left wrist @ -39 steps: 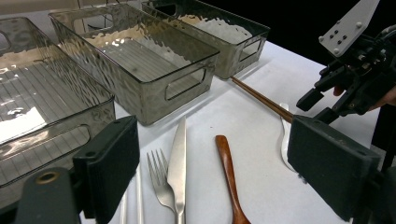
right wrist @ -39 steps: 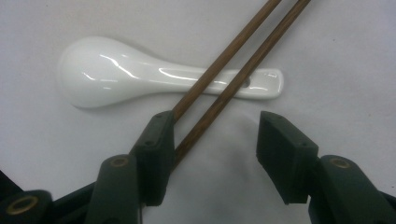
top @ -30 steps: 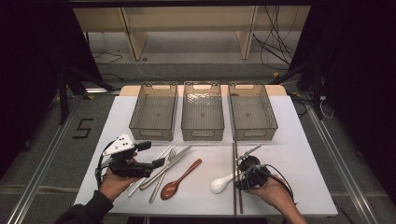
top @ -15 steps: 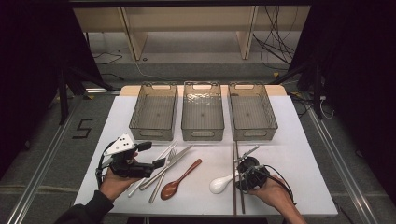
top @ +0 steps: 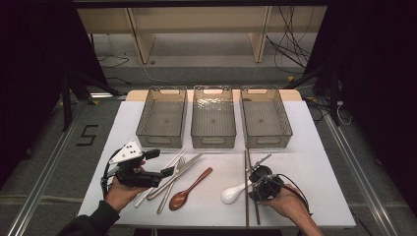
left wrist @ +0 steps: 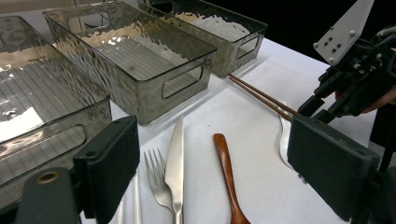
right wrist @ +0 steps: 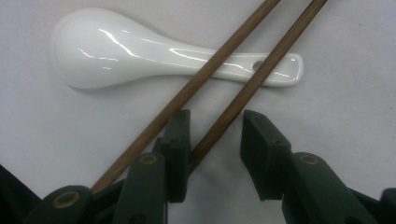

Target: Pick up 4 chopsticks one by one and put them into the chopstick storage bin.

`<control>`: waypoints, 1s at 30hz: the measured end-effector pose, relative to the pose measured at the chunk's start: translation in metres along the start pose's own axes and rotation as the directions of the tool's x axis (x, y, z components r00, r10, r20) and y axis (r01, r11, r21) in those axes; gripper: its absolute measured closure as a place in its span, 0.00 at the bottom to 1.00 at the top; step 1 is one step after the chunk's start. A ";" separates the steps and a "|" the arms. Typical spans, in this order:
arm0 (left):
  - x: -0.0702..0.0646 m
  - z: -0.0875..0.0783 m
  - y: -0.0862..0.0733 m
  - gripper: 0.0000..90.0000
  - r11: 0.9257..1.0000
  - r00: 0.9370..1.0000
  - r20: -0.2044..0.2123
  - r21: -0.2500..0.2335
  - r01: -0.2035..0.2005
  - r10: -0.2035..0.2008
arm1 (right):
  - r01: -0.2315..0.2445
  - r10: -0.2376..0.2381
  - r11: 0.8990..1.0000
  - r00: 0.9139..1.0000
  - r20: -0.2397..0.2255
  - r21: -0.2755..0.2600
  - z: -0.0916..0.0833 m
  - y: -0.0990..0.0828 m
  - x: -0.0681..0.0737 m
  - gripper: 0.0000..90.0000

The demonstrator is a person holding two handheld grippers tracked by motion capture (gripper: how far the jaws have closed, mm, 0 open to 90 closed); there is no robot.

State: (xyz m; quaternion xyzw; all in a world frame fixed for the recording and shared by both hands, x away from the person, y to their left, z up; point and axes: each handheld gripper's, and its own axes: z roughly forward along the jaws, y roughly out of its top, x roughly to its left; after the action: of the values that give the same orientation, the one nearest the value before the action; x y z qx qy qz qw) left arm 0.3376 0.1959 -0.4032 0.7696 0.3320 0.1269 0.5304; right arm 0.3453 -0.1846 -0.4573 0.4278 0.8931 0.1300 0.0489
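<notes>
Right gripper (right wrist: 212,140) is hovering over the near right of the table (top: 319,167), and I am closing its jaws around one of the two chopsticks (right wrist: 254,84); that stick is lying between the pads, not yet pinched, the other just outside the left pad. Both are crossing the white spoon (right wrist: 140,51). Left gripper (top: 167,173) is waiting wide open, holding nothing. I am judging sorting barely begun: all three bins (top: 212,118) are sitting empty.
</notes>
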 end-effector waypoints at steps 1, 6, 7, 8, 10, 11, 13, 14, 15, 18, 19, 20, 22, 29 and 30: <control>0.000 0.000 0.000 0.19 1.000 1.000 -0.001 0.000 -0.001 0.001 | 0.003 -0.003 1.000 1.000 0.005 0.003 0.000 0.000 0.001 0.72; 0.000 0.000 0.000 0.19 1.000 1.000 0.001 0.001 -0.002 0.002 | 0.006 -0.006 1.000 1.000 0.009 0.002 0.000 0.000 -0.001 0.76; 0.000 0.000 0.000 0.19 1.000 1.000 0.001 0.000 -0.002 0.002 | 0.006 -0.006 1.000 1.000 0.009 0.002 0.000 0.000 -0.001 0.76; 0.000 0.000 0.000 0.19 1.000 1.000 0.001 0.000 -0.001 0.001 | -0.001 0.001 1.000 1.000 0.004 0.001 0.000 0.000 -0.002 0.77; -0.001 0.001 0.000 0.19 1.000 1.000 0.001 0.001 -0.001 0.001 | 0.000 0.000 1.000 1.000 0.003 0.000 0.000 0.000 -0.003 0.78; -0.001 0.001 0.000 0.19 1.000 1.000 0.001 0.001 -0.001 0.001 | -0.003 0.003 1.000 1.000 0.003 -0.002 0.000 0.000 -0.003 0.80; -0.001 0.000 0.000 0.19 1.000 1.000 0.002 0.000 -0.002 0.002 | -0.011 0.011 1.000 1.000 -0.003 -0.007 0.000 -0.001 -0.006 0.82; -0.001 0.000 0.000 0.19 1.000 1.000 0.002 0.000 -0.002 0.002 | -0.019 0.019 1.000 1.000 -0.008 -0.009 -0.001 -0.001 -0.007 0.84; 0.000 0.000 0.000 0.19 1.000 1.000 0.002 0.000 -0.001 0.001 | -0.021 0.021 1.000 1.000 -0.007 -0.009 0.000 -0.001 -0.007 0.84; 0.000 0.000 0.000 0.19 1.000 1.000 0.002 0.000 -0.002 0.002 | -0.020 0.020 1.000 1.000 -0.004 -0.010 0.000 -0.001 -0.007 0.85; 0.000 0.000 0.000 0.19 1.000 1.000 0.002 0.001 -0.001 0.001 | -0.020 0.020 1.000 1.000 -0.004 -0.010 0.000 -0.001 -0.007 0.85; -0.001 0.000 0.000 0.19 1.000 1.000 0.002 0.000 -0.002 0.002 | -0.021 0.021 1.000 1.000 -0.004 -0.013 0.000 -0.001 -0.008 0.86; -0.001 0.000 0.000 0.19 1.000 1.000 0.002 0.001 -0.001 0.001 | -0.026 0.026 1.000 1.000 -0.009 -0.016 0.000 -0.001 -0.009 0.88; -0.001 0.001 0.000 0.19 1.000 1.000 0.003 0.001 -0.002 0.002 | -0.040 0.039 0.999 0.999 -0.012 -0.015 -0.001 -0.002 -0.012 0.92; -0.001 0.001 0.000 0.19 1.000 1.000 0.003 -0.001 -0.002 0.002 | -0.042 0.042 0.999 0.999 -0.013 -0.018 0.000 -0.002 -0.012 0.93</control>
State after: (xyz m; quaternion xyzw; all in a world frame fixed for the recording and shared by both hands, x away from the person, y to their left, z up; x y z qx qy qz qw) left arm 0.3373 0.1947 -0.4030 0.7699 0.3305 0.1264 0.5311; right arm 0.3512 -0.1951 -0.4578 0.4453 0.8830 0.1417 0.0445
